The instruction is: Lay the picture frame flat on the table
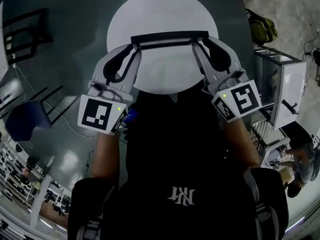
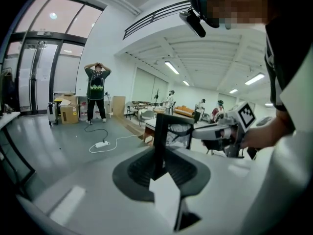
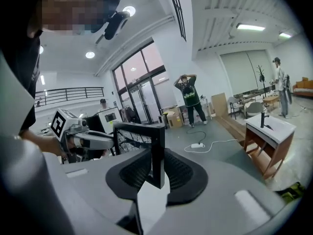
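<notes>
The black picture frame shows edge-on from above as a dark bar over the round white table, so it stands upright. My left gripper is shut on its left end and my right gripper on its right end. In the left gripper view the frame's upright side sits between the dark pads, with the right gripper at the far end. The right gripper view shows the frame's other side clamped between its pads, with the left gripper beyond. Whether the frame's bottom edge touches the table is hidden.
A blue chair stands left of me and a white cabinet to the right, with a green bag behind it. A person stands across the room near a power strip. A wooden side table is at the right.
</notes>
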Tool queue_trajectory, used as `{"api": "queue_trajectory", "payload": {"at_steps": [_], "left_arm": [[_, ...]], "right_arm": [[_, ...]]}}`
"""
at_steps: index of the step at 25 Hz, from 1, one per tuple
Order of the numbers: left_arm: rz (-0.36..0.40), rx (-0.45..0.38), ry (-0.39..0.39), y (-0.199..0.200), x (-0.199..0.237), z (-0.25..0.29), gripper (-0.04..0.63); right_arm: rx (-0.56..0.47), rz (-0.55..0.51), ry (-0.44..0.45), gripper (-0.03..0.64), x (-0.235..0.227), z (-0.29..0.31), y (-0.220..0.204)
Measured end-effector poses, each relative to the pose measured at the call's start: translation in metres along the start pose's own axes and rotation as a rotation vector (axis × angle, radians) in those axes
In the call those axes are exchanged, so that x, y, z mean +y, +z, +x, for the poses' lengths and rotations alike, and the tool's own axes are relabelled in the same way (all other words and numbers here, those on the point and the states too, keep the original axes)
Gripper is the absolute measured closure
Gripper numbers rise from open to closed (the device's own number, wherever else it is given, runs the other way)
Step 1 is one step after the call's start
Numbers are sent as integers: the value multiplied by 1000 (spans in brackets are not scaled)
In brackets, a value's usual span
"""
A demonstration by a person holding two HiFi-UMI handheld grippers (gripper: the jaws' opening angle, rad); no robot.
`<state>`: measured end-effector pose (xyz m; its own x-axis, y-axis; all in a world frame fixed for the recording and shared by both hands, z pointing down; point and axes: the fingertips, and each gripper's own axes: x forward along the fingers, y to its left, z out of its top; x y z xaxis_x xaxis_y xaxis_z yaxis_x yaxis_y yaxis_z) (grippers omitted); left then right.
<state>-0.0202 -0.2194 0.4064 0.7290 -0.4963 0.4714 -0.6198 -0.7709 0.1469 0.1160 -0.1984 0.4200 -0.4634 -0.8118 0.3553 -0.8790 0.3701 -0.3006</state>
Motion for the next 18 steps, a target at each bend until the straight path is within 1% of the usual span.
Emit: {"api": "queue_trajectory", "payload": {"at_steps": [8, 12, 18], "left_arm": [[-44, 42, -44, -56, -5, 26, 535], [-42, 82, -38, -81, 2, 49, 535], [-71, 113, -39, -115, -1, 77, 535]], "right_arm": [[88, 53, -16, 554, -13, 4, -64], [122, 85, -9, 554, -27, 14, -96], [169, 123, -1, 554, -50, 23, -139]]}}
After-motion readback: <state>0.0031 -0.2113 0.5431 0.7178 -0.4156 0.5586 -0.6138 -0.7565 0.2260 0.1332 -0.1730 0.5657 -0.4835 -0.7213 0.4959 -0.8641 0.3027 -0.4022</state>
